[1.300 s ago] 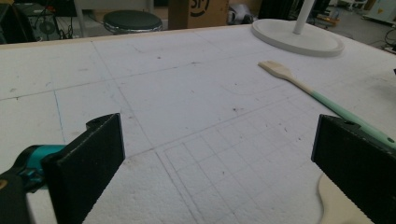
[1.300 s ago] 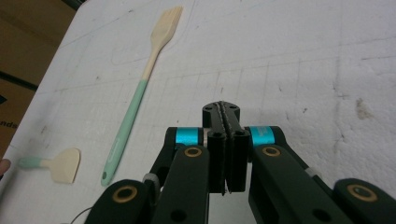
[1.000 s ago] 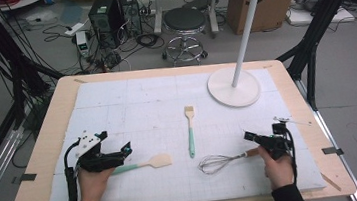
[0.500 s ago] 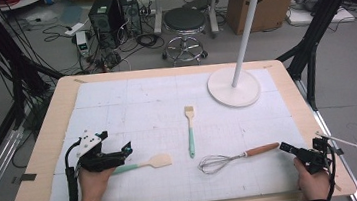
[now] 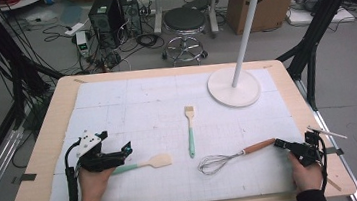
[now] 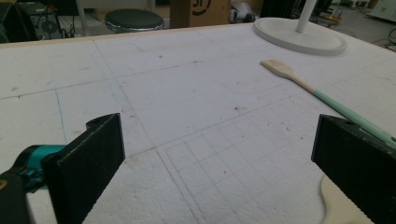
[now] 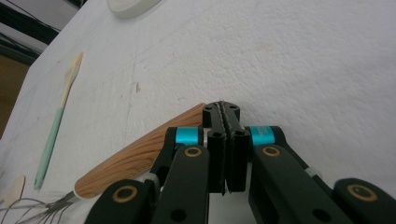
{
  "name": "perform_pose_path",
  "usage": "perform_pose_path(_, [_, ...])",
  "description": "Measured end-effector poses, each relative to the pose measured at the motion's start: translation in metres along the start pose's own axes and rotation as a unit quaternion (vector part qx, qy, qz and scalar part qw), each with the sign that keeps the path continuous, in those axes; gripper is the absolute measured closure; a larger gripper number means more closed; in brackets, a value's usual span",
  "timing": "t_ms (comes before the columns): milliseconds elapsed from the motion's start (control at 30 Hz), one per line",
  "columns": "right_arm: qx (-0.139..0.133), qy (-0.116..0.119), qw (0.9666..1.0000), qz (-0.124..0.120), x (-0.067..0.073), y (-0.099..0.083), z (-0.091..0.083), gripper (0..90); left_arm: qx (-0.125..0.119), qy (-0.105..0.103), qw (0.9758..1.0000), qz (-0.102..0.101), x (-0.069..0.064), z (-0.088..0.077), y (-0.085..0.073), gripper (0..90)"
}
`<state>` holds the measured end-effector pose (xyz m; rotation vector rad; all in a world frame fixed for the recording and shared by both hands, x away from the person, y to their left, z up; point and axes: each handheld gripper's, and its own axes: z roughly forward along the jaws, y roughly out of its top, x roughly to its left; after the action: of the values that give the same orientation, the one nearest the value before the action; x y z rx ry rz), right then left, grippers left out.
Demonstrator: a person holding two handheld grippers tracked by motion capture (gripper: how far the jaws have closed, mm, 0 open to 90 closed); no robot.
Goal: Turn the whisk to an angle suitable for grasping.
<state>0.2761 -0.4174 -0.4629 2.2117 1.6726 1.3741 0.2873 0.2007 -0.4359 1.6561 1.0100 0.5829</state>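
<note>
A whisk (image 5: 232, 156) with a wooden handle (image 7: 135, 158) lies at the front right of the white mat. My right gripper (image 5: 280, 145) is low by the table's right edge. Its jaws are shut with nothing between them, and their tips (image 7: 224, 112) sit right at the end of that handle. A spatula (image 5: 148, 163) with a mint handle and cream head (image 6: 336, 205) lies at the front left. My left gripper (image 5: 125, 151) rests over its handle, jaws (image 6: 215, 154) wide open and bare. A mint-handled brush (image 5: 190, 129) (image 6: 299, 81) (image 7: 56, 126) lies mid-table.
A white stand with a round base (image 5: 234, 88) (image 6: 299, 37) and a pole rises at the back right. The mat (image 5: 132, 105) covers most of the wooden table (image 5: 45, 144). A stool (image 5: 184, 22) and cables are on the floor beyond.
My right gripper slid right off the whisk handle toward the table's edge, then came back a little to the handle's end. The whisk and the left gripper have stayed put.
</note>
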Motion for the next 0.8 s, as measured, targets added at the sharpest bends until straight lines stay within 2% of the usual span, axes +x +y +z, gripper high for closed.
perform_pose_path(67, [0.004,0.002,1.0000,-0.005,0.002,0.004,0.005,89.6,0.000,0.000,1.0000,-0.001,0.000,0.000,0.000,3.3])
perform_pose_path(133, [0.005,0.009,0.9999,0.005,0.001,0.008,0.010,89.6,0.000,-0.001,1.0000,-0.002,0.000,0.000,0.000,3.3])
perform_pose_path(200, [0.004,0.008,1.0000,0.002,0.003,0.012,0.015,89.6,0.000,0.000,1.0000,-0.002,0.000,0.000,0.000,3.3])
perform_pose_path(300, [0.011,0.004,0.9999,-0.002,0.009,0.017,0.024,89.6,0.000,0.000,1.0000,-0.002,0.000,0.000,0.000,3.3])
perform_pose_path(433, [0.014,0.015,0.9998,-0.005,0.016,0.022,0.038,89.6,0.000,-0.001,1.0000,-0.002,0.000,0.000,0.000,3.3])
perform_pose_path(500, [0.021,0.021,0.9996,0.002,0.021,0.023,0.044,89.6,0.000,-0.001,1.0000,-0.002,0.000,0.000,0.000,3.3])
perform_pose_path(567, [0.022,0.021,0.9995,-0.009,0.026,0.026,0.051,89.6,-0.001,0.000,1.0000,-0.001,0.000,0.000,0.000,3.3])
perform_pose_path(633, [0.032,0.024,0.9992,-0.005,0.033,0.027,0.058,89.6,0.000,0.000,1.0000,-0.001,0.000,0.000,0.000,3.3])
perform_pose_path(800, [0.043,0.031,0.9984,-0.020,0.050,0.032,0.078,89.6,0.000,0.000,1.0000,-0.001,0.001,0.000,0.000,3.3])
